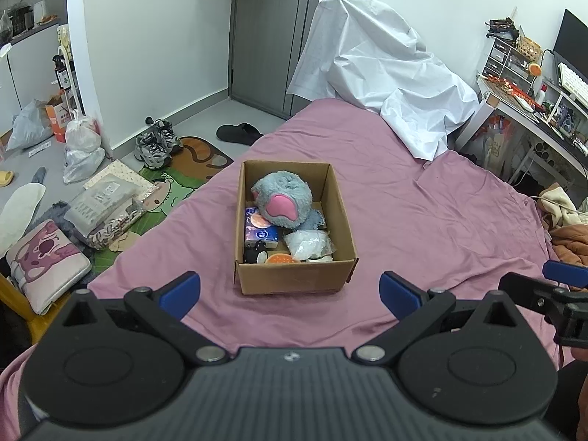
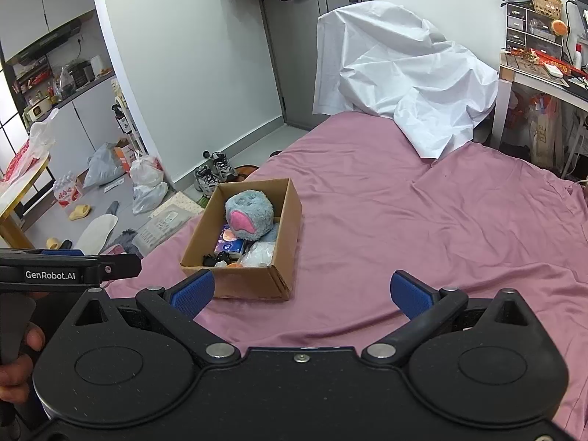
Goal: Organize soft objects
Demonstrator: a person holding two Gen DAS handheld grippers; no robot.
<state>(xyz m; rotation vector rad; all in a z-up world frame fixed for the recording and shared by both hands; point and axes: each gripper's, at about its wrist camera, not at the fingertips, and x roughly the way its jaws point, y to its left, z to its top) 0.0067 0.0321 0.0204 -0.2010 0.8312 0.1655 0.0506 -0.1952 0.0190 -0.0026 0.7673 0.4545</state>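
An open cardboard box (image 1: 294, 279) (image 2: 253, 284) stands on the pink bed sheet (image 1: 422, 220) (image 2: 422, 220). In it lie a grey-blue plush toy (image 1: 281, 198) (image 2: 250, 213) with a pink patch, a blue tissue pack (image 1: 259, 229) (image 2: 229, 244), a clear bag of white stuff (image 1: 307, 244) (image 2: 259, 255), a small black toy (image 1: 255, 251) and an orange round item (image 1: 279, 258). My left gripper (image 1: 290, 294) is open and empty, just short of the box. My right gripper (image 2: 301, 294) is open and empty, to the right of the box front.
A white sheet (image 1: 386, 70) (image 2: 404, 70) covers something at the bed's far end. A cluttered desk (image 1: 533, 103) stands at the right. Shoes (image 1: 156, 143), bags (image 1: 82, 147) and a cushion (image 1: 44, 261) lie on the floor at the left. Blankets (image 1: 566, 228) lie at the right bed edge.
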